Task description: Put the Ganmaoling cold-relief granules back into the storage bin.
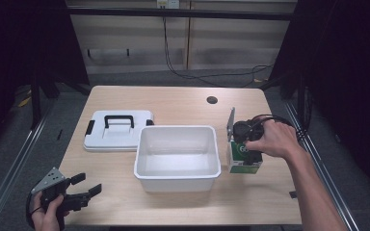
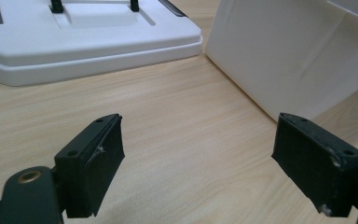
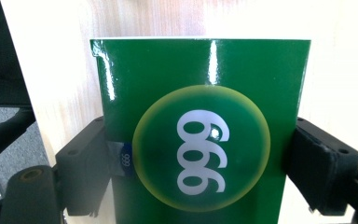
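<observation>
White plastic bin (image 1: 177, 169), open, mid-table. White lid (image 1: 118, 131) with black handle, flat just left of the bin. Round hole (image 1: 212, 100) in the tabletop, beyond the bin.

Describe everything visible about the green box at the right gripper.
The green box is a glossy carton, green on the face toward the right gripper view, with a yellow-rimmed round emblem holding white digits that read 666 or 999; the high view shows white on its side. It stands on the wooden table, right of the white bin. The right gripper has its fingers against both its sides.
</observation>
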A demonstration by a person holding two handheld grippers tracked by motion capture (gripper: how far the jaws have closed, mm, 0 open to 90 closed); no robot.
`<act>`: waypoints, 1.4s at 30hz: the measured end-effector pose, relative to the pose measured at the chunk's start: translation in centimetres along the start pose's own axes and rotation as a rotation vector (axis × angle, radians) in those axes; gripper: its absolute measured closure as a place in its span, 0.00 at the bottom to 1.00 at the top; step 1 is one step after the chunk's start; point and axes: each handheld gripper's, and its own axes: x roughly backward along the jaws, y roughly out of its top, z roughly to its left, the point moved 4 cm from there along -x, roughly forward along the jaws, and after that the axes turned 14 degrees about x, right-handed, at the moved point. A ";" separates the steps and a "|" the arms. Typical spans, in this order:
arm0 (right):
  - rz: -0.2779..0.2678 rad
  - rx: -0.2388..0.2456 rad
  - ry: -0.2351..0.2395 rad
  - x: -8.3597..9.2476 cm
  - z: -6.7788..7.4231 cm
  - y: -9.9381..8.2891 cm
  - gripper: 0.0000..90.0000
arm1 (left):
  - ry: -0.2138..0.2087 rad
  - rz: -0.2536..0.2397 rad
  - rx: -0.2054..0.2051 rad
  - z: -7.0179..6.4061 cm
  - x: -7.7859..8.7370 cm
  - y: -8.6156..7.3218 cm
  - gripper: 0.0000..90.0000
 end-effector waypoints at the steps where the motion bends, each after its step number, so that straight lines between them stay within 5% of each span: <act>1: 0.002 -0.007 -0.001 0.3 0.1 0.0 0.18 | 0.000 0.001 0.000 0.0 0.0 0.0 0.18; 42: -0.013 -0.012 -0.076 8.1 -0.1 0.6 0.18 | -0.001 0.001 -0.008 0.0 0.0 0.0 0.18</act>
